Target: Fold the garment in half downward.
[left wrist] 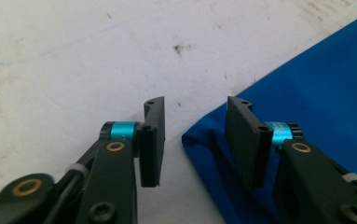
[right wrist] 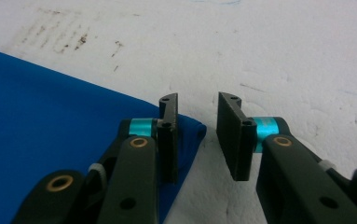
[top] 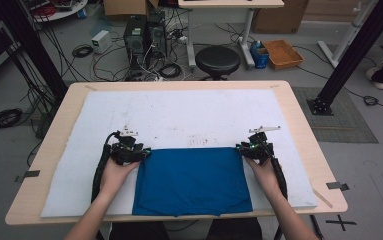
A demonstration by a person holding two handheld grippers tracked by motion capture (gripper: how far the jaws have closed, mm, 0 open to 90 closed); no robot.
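A blue cloth [top: 191, 180] lies flat on the white mat [top: 179, 115], reaching the table's near edge. My left gripper [top: 140, 151] sits at the cloth's far left corner. In the left gripper view that gripper [left wrist: 194, 140] is open, and the blue cloth corner [left wrist: 199, 140] lies between its jaws, untouched. My right gripper [top: 243, 148] sits at the cloth's far right corner. In the right gripper view the gripper [right wrist: 197, 135] is open too, with the cloth corner [right wrist: 192, 128] just inside its left jaw.
The white mat covers most of the wooden table [top: 299, 120] and bears dark smudges [top: 199, 140] beyond the cloth. Past the table stand a black stool [top: 217, 61], computer towers [top: 144, 35] with cables, and an orange tray [top: 282, 53] on the floor.
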